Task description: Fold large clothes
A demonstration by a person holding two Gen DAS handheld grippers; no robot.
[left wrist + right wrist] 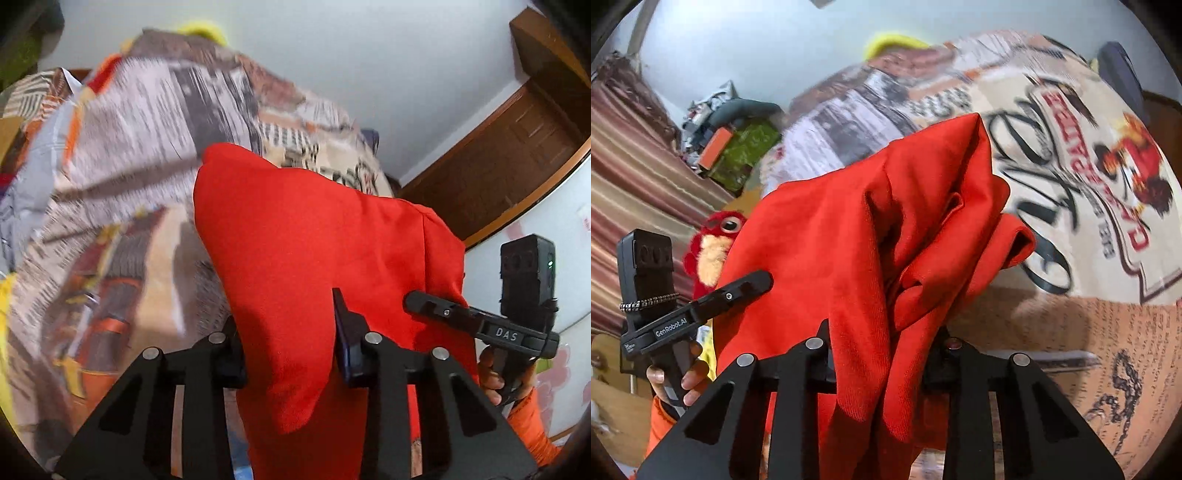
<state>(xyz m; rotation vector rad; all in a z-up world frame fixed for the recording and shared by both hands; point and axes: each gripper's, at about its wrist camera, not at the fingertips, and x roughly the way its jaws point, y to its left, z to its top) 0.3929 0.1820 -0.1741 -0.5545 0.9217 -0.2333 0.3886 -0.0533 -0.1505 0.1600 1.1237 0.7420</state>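
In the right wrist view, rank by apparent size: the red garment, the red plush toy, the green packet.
1. Red fabric garment, though it is nearest the camera.
2. Red plush toy and green printed packet: too alike to rank.

Left gripper (291,350) pinching a fold of the red garment (314,240), which drapes over its jaws. Far behind lies a printed bedcover (122,166). At right, a hand (493,373) holds the right gripper (417,301) against the cloth.
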